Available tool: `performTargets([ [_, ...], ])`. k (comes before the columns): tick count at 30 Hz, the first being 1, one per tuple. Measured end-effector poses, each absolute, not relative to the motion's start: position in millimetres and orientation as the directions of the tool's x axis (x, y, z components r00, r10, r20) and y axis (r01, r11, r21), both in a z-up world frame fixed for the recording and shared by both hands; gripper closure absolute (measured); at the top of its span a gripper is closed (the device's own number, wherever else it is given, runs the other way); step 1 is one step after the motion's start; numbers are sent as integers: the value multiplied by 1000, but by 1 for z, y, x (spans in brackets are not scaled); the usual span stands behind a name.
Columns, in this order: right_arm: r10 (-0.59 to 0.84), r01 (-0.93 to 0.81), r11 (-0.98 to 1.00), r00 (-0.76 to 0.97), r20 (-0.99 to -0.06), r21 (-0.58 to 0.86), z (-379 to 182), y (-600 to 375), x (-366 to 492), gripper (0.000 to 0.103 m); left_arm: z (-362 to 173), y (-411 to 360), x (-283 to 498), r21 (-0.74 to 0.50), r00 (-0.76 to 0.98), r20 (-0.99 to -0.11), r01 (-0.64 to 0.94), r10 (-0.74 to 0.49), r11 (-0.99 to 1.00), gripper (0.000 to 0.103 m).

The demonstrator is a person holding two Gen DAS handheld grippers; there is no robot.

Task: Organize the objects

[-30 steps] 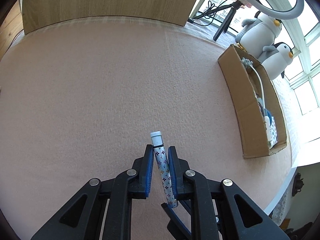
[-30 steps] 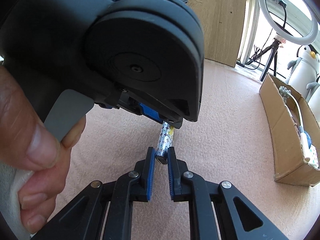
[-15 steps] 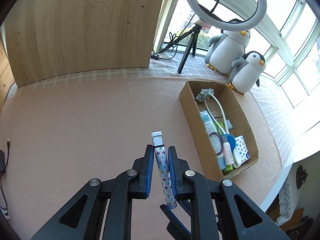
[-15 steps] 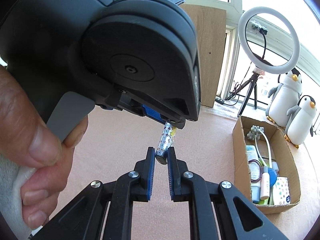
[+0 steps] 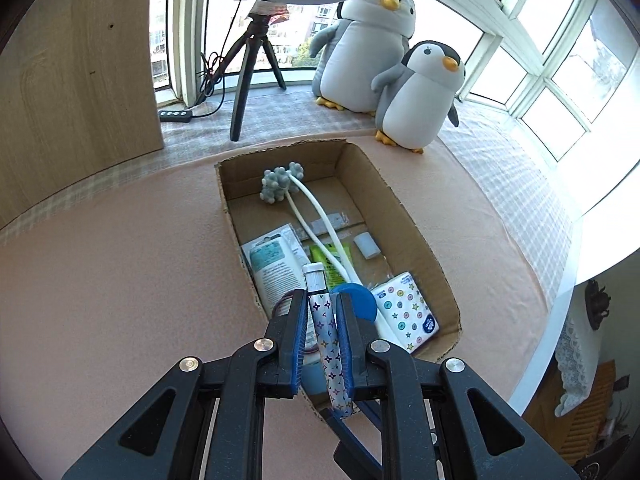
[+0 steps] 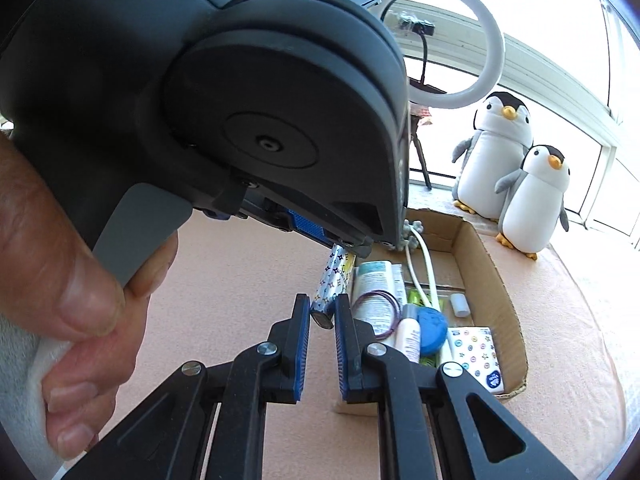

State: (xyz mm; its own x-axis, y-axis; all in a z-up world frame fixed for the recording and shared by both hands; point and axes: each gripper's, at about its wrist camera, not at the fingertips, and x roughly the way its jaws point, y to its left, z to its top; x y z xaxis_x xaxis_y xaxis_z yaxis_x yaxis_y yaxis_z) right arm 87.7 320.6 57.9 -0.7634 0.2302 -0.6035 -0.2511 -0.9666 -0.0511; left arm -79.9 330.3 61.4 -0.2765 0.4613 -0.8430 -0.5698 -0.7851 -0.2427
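Note:
A slim tube [image 5: 325, 328] with a star pattern and a white cap is pinched between the pads of my left gripper [image 5: 322, 300], which is shut on it. The cap end hangs over the near end of the cardboard box [image 5: 404, 208]. In the right wrist view, my right gripper [image 6: 322, 308] is shut on the same tube [image 6: 334, 276] at its bottom end. The left gripper's black body [image 6: 240, 100] fills the upper left there, held by a hand [image 6: 60, 264]. The box [image 6: 492, 268] lies just beyond.
The box holds a white-stemmed massager [image 5: 280, 184], a teal-labelled tube [image 5: 276, 268], a blue round item [image 5: 362, 300], a tissue pack [image 5: 404, 312] and a purple ring [image 6: 378, 312]. Two plush penguins [image 5: 420, 96], a ring light tripod [image 5: 248, 60] and a wooden panel [image 5: 72, 80] stand behind.
Both grippers have carried the tube together up and across the pink surface toward the box. The box has come from the right side to directly under the tube. Both grips are unchanged.

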Motion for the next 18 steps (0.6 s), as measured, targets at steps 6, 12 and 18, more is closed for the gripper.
performTargets([
  [6, 280, -307, -950, -747, -603, -61, 59, 356, 94, 92, 65, 370, -78, -244, -261, -837, -610, 481, -754, 87],
  [12, 348, -342, -930, -697, -626, -136, 53, 373, 89, 91, 62, 374, -81, -84, -404, -829, -594, 387, -800, 9],
  [18, 376, -403, -909, -680, -629, -109, 46, 380, 101, 71, 61, 334, -93, -44, -468, -812, -545, 348, -837, 8],
])
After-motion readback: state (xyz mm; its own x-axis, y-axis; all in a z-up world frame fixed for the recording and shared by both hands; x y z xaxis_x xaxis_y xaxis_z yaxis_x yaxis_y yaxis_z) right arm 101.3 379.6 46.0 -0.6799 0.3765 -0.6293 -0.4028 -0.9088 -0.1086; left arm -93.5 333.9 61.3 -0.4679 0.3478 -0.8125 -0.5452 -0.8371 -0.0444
